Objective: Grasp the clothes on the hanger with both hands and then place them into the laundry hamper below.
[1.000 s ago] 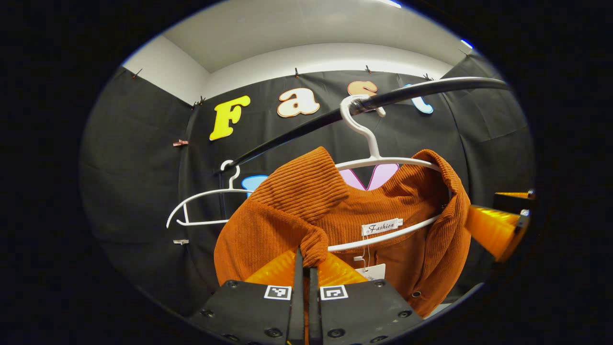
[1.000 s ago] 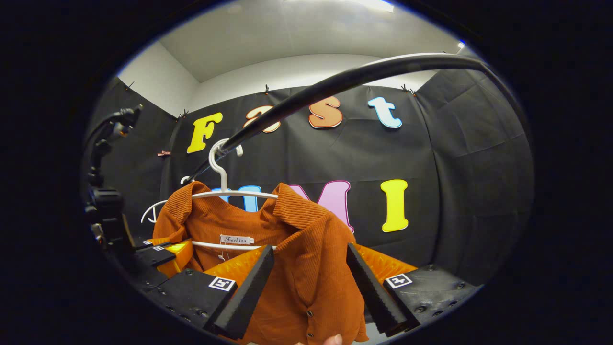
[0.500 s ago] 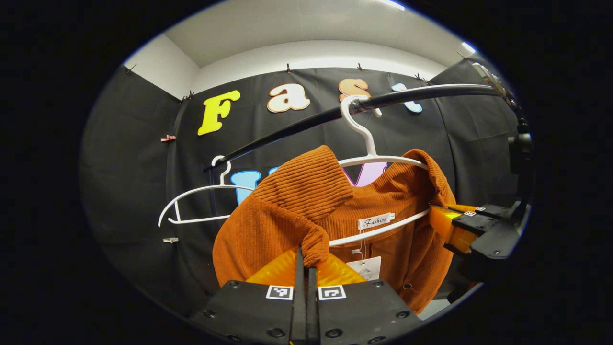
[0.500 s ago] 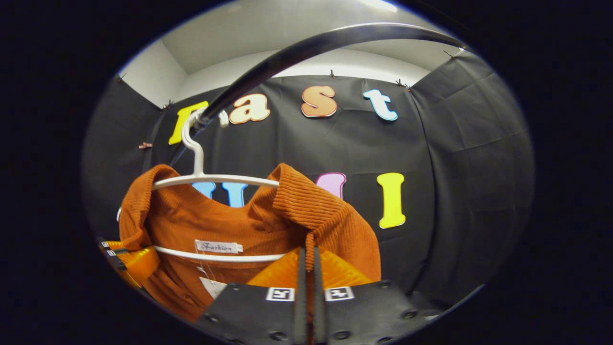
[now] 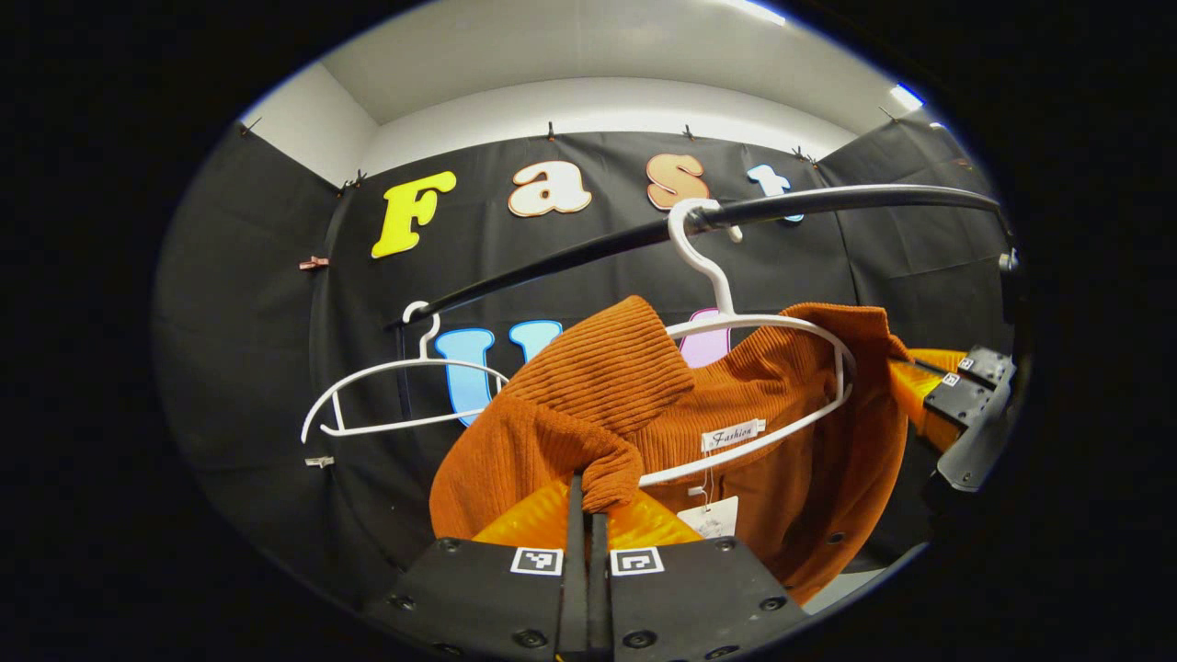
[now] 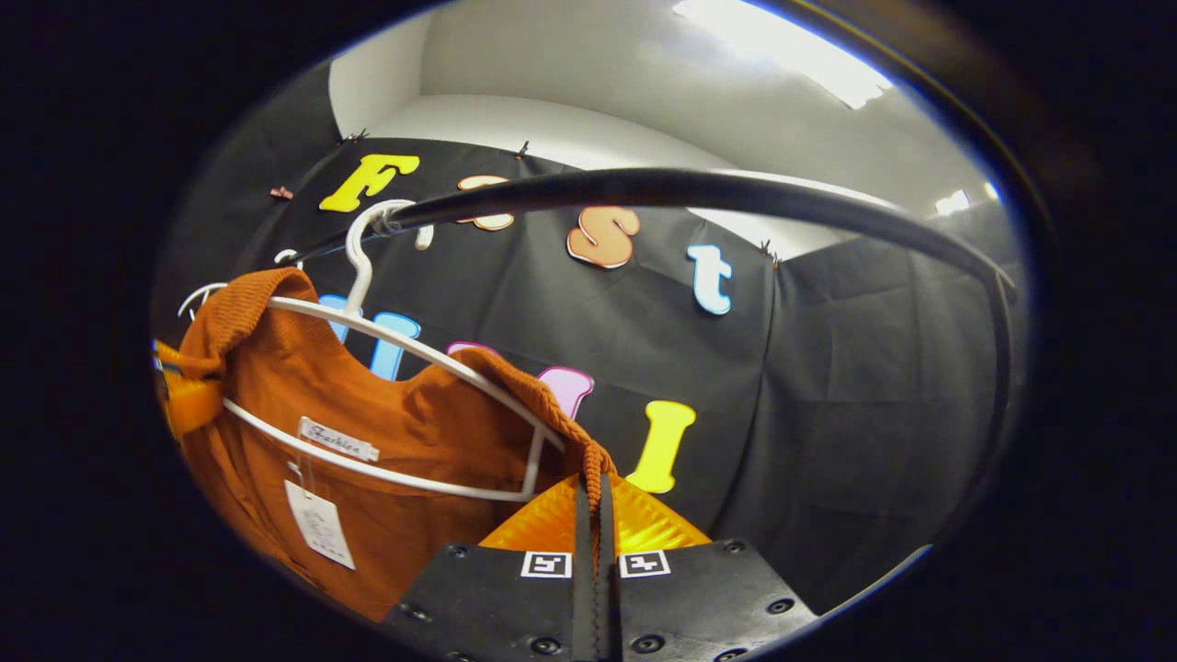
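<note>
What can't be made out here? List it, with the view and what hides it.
- Hamper: below both views' lower edges, behind each gripper's body.
- Lower part of the orange top: cut off in the left gripper view by the left hand-held gripper; in the right gripper view by the right hand-held gripper.
- Paper tag: print too small.
- Far rail end: lost at the view's edge.
</note>
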`<state>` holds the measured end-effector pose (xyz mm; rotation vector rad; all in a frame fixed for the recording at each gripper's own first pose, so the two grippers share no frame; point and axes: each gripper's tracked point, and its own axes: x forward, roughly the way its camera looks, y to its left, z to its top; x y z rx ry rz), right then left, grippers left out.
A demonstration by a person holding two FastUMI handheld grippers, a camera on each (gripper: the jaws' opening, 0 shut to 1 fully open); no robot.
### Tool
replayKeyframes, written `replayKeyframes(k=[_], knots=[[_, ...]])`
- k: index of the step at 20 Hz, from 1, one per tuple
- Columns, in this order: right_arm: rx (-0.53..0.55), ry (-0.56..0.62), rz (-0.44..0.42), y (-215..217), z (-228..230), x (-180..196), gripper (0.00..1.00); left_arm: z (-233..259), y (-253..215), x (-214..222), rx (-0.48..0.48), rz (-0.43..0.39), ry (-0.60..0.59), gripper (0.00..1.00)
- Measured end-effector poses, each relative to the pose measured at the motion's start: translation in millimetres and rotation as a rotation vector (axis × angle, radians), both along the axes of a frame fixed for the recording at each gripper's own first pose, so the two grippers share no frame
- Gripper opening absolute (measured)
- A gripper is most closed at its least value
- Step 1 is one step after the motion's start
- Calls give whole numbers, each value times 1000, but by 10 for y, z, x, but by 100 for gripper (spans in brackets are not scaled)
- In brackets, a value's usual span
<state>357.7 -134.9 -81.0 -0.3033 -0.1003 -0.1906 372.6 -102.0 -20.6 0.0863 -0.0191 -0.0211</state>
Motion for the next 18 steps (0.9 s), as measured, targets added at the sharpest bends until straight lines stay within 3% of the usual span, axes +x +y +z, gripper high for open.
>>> replayKeyframes(k=[5,11,14,18], knots=[[-132,-47,-104,-399,100,74,4,280,-82,-79,11,-49,-28,5],[-18,135,-147,-693,-717,266,4,281,-12,-99,8,-42,3,3],[75,197,-108,-501,-1080,63,4,212,257,-94,20,1,11,5],[85,200,14,49,-1082,-162,4,-100,638,-130,26,70,63,5]])
